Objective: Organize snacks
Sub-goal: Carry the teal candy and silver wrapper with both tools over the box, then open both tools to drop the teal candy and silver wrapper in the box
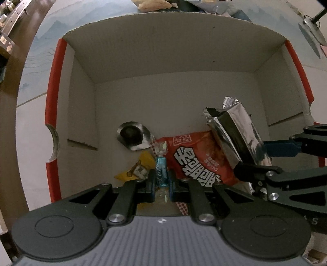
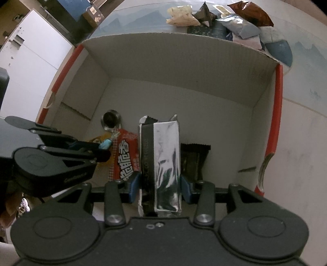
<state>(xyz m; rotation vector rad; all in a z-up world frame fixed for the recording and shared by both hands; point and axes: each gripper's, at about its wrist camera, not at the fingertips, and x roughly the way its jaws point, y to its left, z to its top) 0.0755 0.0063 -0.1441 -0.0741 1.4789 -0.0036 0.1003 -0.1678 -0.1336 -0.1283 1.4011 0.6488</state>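
I have both grippers over the open cardboard box [image 1: 163,51], each loaded. My left gripper [image 1: 162,184] has its fingers drawn nearly together on a small blue-wrapped candy [image 1: 161,171], held above the box floor near the front wall. My right gripper [image 2: 160,188] is part-way closed, clamping a silver foil packet [image 2: 165,163] upright between its blue pads [image 2: 187,189]. Already lying in the box I count 4 items: a red snack bag [image 1: 194,159], a round foil-lidded cup [image 1: 132,137], a yellow packet [image 1: 141,165] and a dark wrapper [image 2: 194,159] beside the foil packet. I judge the task partly done: 2 items are in hand, not yet released. A pile of snack bags [image 2: 224,18] sits on the table beyond the far wall, so a fair share of the sorting remains.
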